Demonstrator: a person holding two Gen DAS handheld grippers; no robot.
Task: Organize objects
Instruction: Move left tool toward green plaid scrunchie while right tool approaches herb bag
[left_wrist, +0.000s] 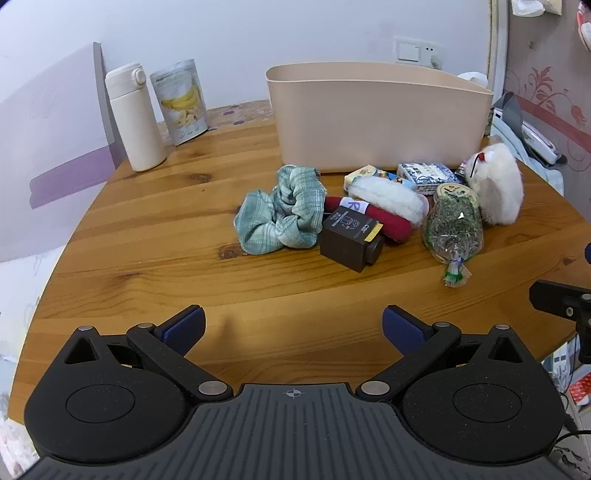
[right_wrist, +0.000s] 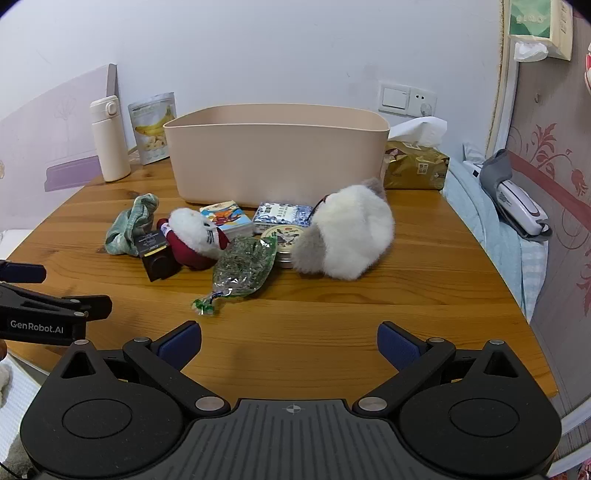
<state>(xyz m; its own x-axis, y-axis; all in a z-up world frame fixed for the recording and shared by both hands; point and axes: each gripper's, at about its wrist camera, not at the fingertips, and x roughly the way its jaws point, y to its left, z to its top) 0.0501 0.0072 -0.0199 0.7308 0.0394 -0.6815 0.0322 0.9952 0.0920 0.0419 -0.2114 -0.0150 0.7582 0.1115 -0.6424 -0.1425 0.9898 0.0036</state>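
Both tools, left tool (left_wrist: 293, 326) and right tool (right_wrist: 290, 341), hang spread and empty. The clutter lies just near of the bin (right_wrist: 275, 155); I'd take the scrunchie (left_wrist: 279, 210) first, pinching one fold squarely.

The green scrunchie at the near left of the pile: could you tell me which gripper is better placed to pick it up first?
Probably left. The green scrunchie lies nearly straight ahead of the open left gripper, while for the open right gripper it sits far left, behind the dark box.
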